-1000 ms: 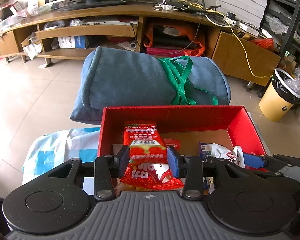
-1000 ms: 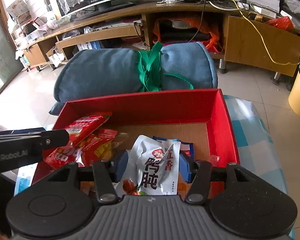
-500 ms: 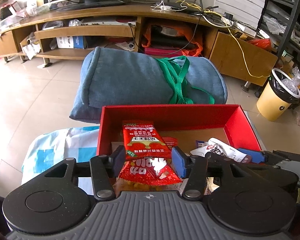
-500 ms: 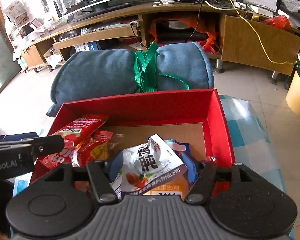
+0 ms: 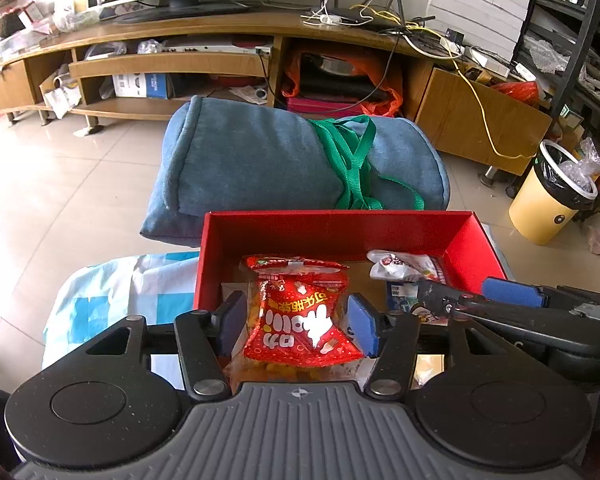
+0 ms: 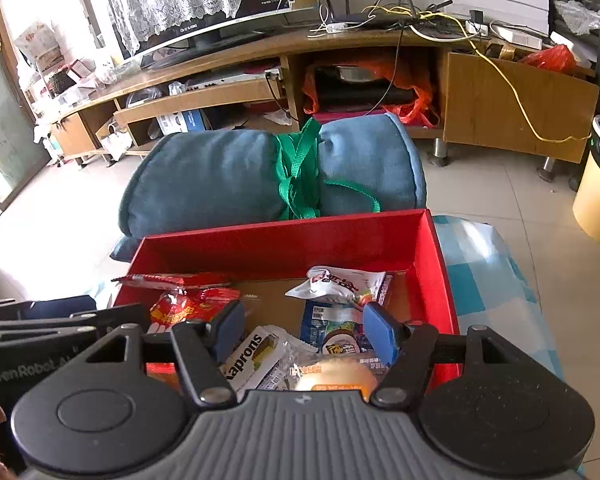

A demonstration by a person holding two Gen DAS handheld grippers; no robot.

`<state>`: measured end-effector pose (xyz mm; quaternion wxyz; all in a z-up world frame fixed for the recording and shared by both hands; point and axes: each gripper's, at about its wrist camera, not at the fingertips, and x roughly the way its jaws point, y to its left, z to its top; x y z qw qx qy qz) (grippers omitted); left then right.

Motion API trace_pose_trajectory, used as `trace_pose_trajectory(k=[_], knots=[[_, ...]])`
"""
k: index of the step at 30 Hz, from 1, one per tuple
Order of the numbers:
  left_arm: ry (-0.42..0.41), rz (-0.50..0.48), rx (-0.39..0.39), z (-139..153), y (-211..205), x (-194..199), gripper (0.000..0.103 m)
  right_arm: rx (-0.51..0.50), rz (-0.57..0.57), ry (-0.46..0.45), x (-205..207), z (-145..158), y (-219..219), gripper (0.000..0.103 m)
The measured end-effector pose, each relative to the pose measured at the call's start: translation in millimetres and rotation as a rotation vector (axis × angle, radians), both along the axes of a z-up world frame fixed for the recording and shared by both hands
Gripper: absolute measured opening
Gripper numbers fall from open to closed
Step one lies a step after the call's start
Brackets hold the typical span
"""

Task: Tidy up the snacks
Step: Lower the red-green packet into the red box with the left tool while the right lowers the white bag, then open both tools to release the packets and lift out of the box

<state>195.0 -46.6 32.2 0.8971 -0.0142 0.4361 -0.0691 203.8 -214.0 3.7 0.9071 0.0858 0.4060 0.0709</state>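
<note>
**Release step: both grippers let go over the red box**

Since a second ago both sets of jaws have spread: the red packet and the white pouch, each pinched then, are now free.

Left side. Left gripper [image 5: 296,322] stands wide, blue pads clear of the red packet [image 5: 300,312], which sits between them without visible contact on either side. Packet is crinkled glossy foil, pinched at the waist, with orange pieces showing through a clear patch at the bottom. It lies by the near left corner of the red box [image 5: 340,228], a stiff cardboard tray with a plain brown floor.

Right side. Right gripper [image 6: 304,334] is also wide and holds nothing. White pouch [image 6: 340,282], soft and puffy, rests toward the far right corner of the box. Under the jaws: a flat white sachet [image 6: 256,356] and a clear-wrapped bun [image 6: 336,374], round and soft-looking.

Judgement: drop-off stage of sorting appears done for these two items. Next move probably calls for lifting both grippers straight up clear of the walls, then choosing another loose item. Foil is slippery and bags are compressible, so a pinch across the sealed edge seems safer.

Blue checked cloth [image 6: 484,276] covers the table under the box.
</note>
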Motion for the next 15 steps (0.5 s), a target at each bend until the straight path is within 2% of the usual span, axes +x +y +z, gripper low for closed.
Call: trace_pose_trajectory(k=[15], knots=[[-0.008,-0.006,-0.006,3.9,0.8,-18.9,0.067,-0.018,0.005,0.001,-23.3,6.7,-2.8,0.064]])
